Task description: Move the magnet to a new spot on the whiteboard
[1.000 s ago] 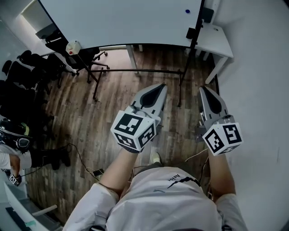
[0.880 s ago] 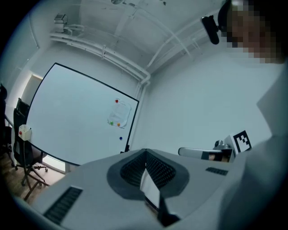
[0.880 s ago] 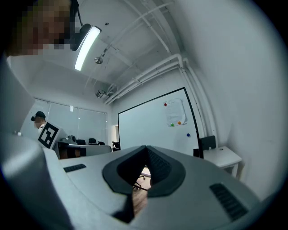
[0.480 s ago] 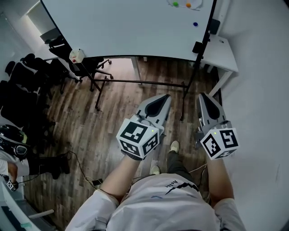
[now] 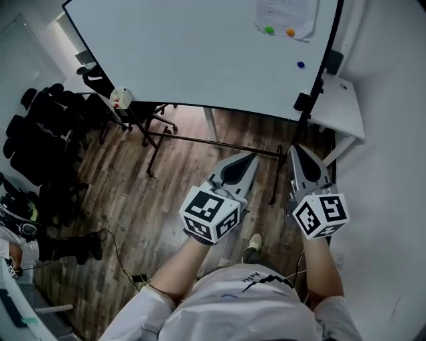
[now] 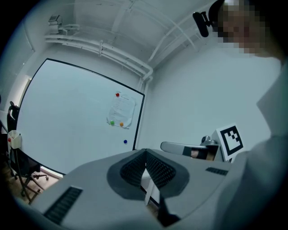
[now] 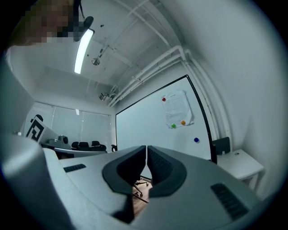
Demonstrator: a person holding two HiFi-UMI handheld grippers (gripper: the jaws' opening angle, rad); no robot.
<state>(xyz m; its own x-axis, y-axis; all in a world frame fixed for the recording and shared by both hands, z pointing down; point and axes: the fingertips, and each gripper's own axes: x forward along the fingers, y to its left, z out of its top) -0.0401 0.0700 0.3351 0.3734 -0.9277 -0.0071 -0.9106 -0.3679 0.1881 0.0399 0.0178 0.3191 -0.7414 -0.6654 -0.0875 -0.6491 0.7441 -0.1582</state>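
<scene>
The whiteboard (image 5: 186, 53) stands ahead on a wheeled frame. A sheet of paper (image 5: 286, 14) hangs at its upper right under a green magnet (image 5: 269, 30) and an orange magnet (image 5: 290, 32). A blue magnet (image 5: 301, 65) sits alone below them. In the left gripper view a red magnet (image 6: 118, 95) tops the paper, with the blue magnet (image 6: 125, 142) lower down. My left gripper (image 5: 251, 157) and right gripper (image 5: 293, 148) are held level side by side, well short of the board. Both are shut with nothing between their jaws.
Black chairs (image 5: 40, 133) crowd the left of the wooden floor. A white desk (image 5: 343, 106) stands at the right, beside the board's post. The frame's low crossbar (image 5: 219, 141) runs in front of me. A white wall closes off the right side.
Both grippers and the head view have moved toward the whiteboard. The paper with its green and orange magnets has come into the head view, and the blue magnet sits lower in it.
</scene>
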